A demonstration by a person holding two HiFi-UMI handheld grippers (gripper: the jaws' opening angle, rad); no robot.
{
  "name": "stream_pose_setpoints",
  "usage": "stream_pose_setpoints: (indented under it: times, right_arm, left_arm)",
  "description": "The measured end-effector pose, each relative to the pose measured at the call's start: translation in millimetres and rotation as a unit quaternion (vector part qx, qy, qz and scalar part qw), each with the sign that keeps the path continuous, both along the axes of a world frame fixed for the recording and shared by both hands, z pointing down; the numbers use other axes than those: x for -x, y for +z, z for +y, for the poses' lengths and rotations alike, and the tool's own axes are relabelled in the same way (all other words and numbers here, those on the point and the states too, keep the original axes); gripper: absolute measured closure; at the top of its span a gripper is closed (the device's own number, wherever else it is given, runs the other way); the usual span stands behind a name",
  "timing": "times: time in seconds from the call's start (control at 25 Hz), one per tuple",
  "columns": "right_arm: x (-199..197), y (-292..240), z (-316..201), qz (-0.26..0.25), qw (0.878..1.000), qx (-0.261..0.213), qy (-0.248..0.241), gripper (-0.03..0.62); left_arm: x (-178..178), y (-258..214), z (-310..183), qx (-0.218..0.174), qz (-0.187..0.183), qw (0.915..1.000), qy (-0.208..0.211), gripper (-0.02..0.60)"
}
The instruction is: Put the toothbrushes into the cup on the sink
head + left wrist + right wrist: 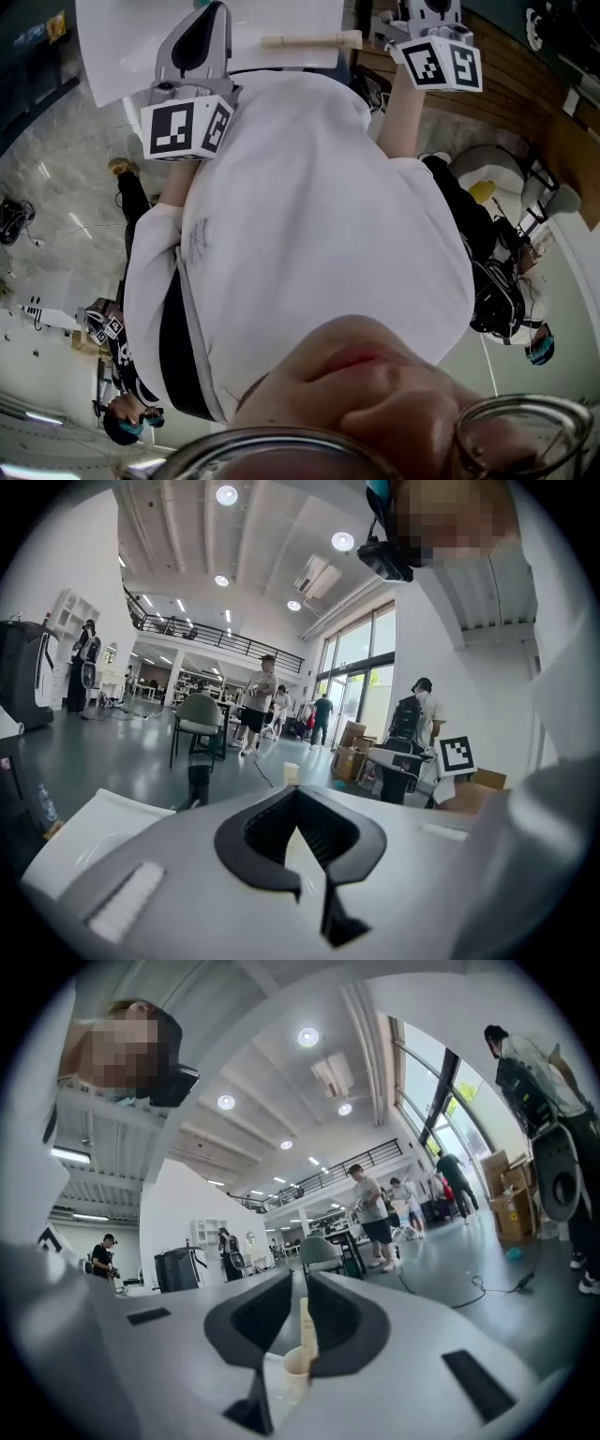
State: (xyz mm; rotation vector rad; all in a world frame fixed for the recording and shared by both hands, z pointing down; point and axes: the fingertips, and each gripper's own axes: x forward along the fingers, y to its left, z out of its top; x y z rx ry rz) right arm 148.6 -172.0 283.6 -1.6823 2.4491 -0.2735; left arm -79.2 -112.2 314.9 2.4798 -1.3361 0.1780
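Two hand-held grippers work above a white bench (122, 37). The right gripper (300, 1274) is clamped on a pale wooden toothbrush (305, 1326) with a thicker, round butt. The handle runs lengthwise along the jaws, butt toward the camera and far end pointing out past the tips.

The left gripper (296, 788) has its jaws drawn together with nothing between them.

A second pale wooden toothbrush (305, 40) lies flat on the bench. In the head view it sits between the two grippers, long axis running across from left to right, thicker end toward the right gripper.

The cup is not plainly shown. A small pale cylinder (291, 772) stands just beyond the left gripper's tips in the left gripper view and may be it, though that cannot be settled.

The held brush looks to be the one bound for the cup. Because it sits in line with jaws that point roughly level, the right wrist would likely have to tip downward for the brush to enter an upright cup end first. The brush on the bench lies crosswise to both grippers, and the free left gripper seems better placed to take it.
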Motion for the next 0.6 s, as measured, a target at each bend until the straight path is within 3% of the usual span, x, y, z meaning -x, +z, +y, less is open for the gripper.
stream_pose_setpoints:
  times: [0.2, 0.44, 0.6]
  right_arm:
    - [-20, -1, 42, -0.011, 1.0, 0.012, 0.025, 0.566]
    - [-47, -13, 84, 0.014, 0.998, 0.015, 0.064, 0.579]
    - [-56, -18, 101, 0.034, 0.997, 0.015, 0.064, 0.58]
  left_arm:
    - [-5, -4, 9, -0.004, 0.008, 0.9999, 0.006, 0.577]
    - [-19, -21, 20, -0.018, 0.013, 0.9995, 0.022, 0.576]
    - [-32, -24, 29, -0.024, 0.012, 0.9991, 0.032, 0.577]
